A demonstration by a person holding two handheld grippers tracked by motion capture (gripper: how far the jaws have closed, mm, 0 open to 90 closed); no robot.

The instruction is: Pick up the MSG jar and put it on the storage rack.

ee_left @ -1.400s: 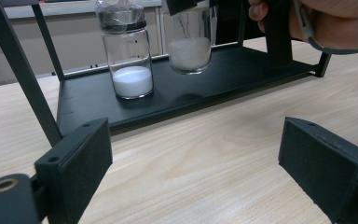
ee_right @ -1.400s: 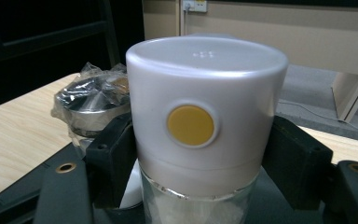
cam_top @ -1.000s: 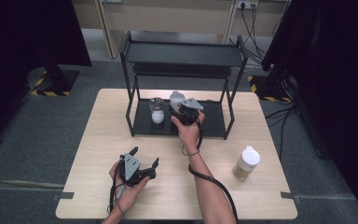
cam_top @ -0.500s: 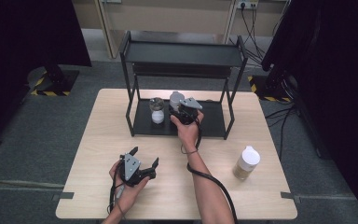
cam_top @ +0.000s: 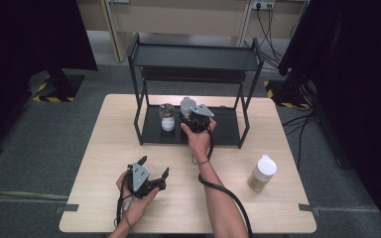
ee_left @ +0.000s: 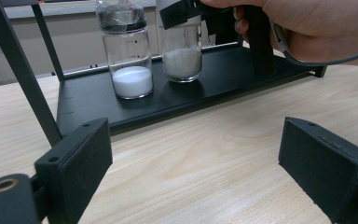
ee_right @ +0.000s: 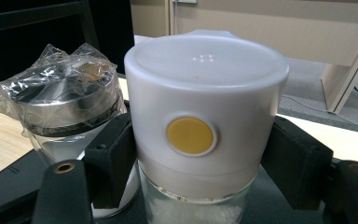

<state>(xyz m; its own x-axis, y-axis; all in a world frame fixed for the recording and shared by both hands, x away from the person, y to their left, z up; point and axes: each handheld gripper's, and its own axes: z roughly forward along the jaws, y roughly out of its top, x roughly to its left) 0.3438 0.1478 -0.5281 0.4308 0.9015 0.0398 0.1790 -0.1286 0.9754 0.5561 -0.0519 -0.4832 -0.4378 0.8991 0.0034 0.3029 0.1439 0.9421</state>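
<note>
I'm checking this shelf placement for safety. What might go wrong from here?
The white-capped jar sits between the right gripper's jaws, close beside the wrapped jar; opening or pulling back carelessly might knock the neighbour over. The rack's upper shelf hangs low above, so lifting could bump it.

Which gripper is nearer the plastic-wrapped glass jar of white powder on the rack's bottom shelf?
Right. The right gripper is beside the plastic-wrapped glass jar, its fingers around the white-capped glass jar. The left gripper is open over the wooden table, apart from the rack.

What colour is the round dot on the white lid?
Yellow-orange, on the white lid held by the right gripper; right gripper view shows it best.
</note>
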